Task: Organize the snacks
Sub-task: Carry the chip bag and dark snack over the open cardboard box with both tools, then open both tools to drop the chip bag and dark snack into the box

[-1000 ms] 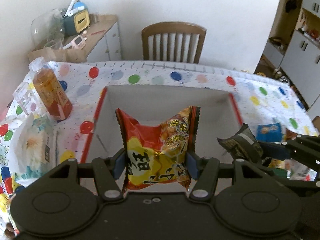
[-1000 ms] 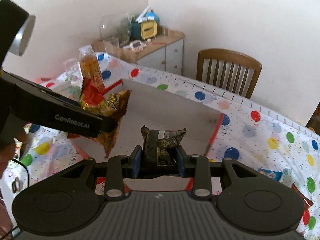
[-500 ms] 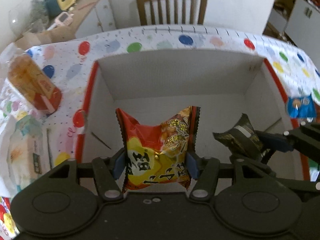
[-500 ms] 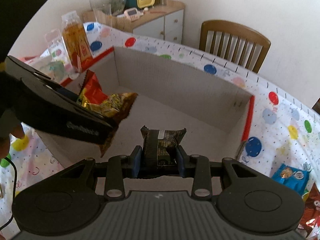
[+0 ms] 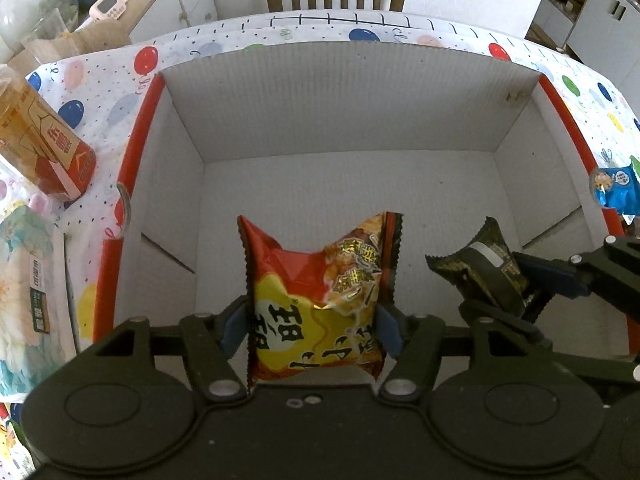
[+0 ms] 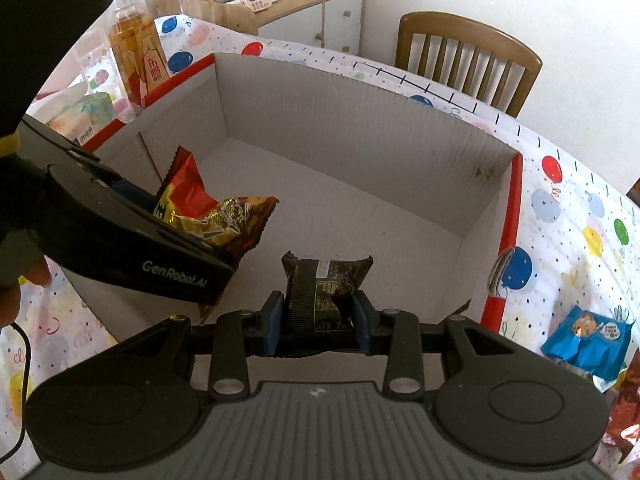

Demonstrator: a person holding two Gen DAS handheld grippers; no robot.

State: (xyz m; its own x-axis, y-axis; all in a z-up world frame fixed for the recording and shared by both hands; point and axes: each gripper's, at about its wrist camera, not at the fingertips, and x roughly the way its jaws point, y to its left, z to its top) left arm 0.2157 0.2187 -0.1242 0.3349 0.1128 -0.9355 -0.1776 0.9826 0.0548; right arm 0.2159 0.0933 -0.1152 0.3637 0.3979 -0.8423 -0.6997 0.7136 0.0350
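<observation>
The left gripper (image 5: pixel 314 322) points forward and downward, its two blue-padded fingers (image 5: pixel 234 326) drawn in and clamped. The right gripper (image 6: pixel 318 318) sits just beside it at a similar tilt (fingers likewise pinched together). A fingertip of the person's left hand (image 6: pixel 28 276) shows behind the left gripper's body.

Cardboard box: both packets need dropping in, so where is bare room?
The cardboard box floor is bare wall to wall. The red snack bag in the left tool and dark packet in the right tool hang over its near edge.
</observation>
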